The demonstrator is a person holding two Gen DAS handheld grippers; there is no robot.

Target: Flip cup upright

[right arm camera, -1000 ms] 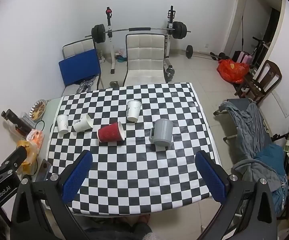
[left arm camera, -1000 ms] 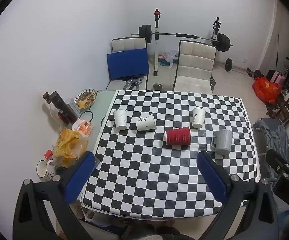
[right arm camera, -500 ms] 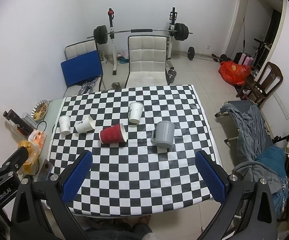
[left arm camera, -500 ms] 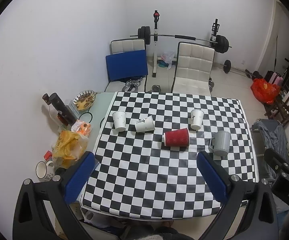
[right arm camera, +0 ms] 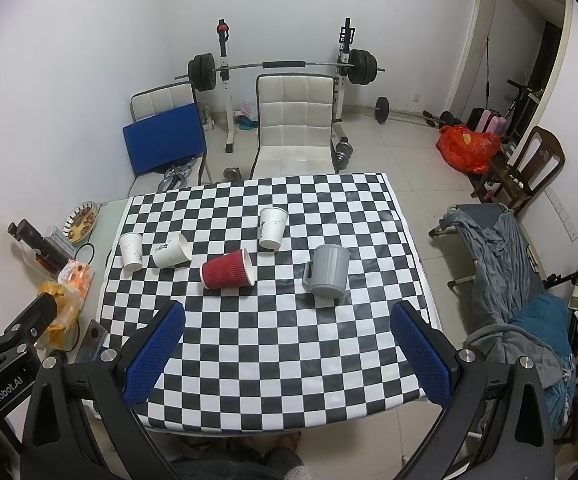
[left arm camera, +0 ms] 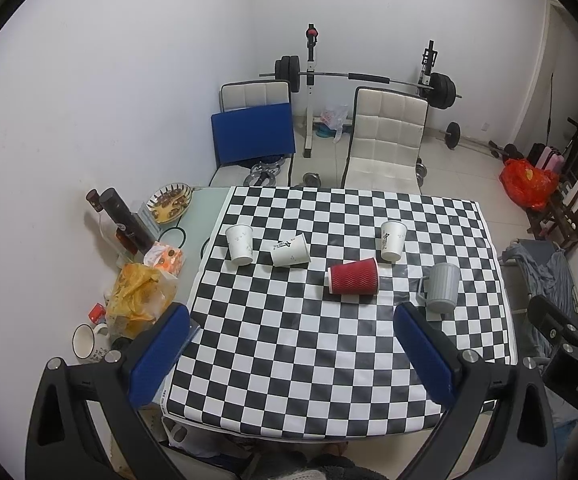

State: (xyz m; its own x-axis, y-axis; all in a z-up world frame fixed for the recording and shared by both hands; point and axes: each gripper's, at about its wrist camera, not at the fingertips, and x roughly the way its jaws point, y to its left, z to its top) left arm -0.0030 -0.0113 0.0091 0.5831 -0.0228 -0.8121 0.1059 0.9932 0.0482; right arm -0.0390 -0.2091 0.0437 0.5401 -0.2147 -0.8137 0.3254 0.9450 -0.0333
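Note:
A red ribbed paper cup (left arm camera: 354, 277) (right arm camera: 227, 268) lies on its side mid-table on the checkered cloth (left arm camera: 289, 344). A white paper cup (left arm camera: 290, 251) (right arm camera: 171, 251) also lies on its side to its left. Two white cups stand upright (left arm camera: 239, 244) (left arm camera: 392, 241). A grey mug (left arm camera: 441, 287) (right arm camera: 326, 271) stands rim-up at the right. My left gripper (left arm camera: 292, 354) and right gripper (right arm camera: 289, 354) are both open and empty, held high above the table's near edge, far from the cups.
A side ledge at the left holds bottles (left arm camera: 123, 220), a snack bag (left arm camera: 141, 296), a dish (left arm camera: 169, 203) and a mug (left arm camera: 85, 341). Two chairs (left arm camera: 383, 140) and a barbell rack (left arm camera: 365, 78) stand behind the table. A cot with clothes (right arm camera: 501, 264) is at the right.
Both grippers have drawn slightly back and up, so the table looks a little smaller and farther. The cups have not moved.

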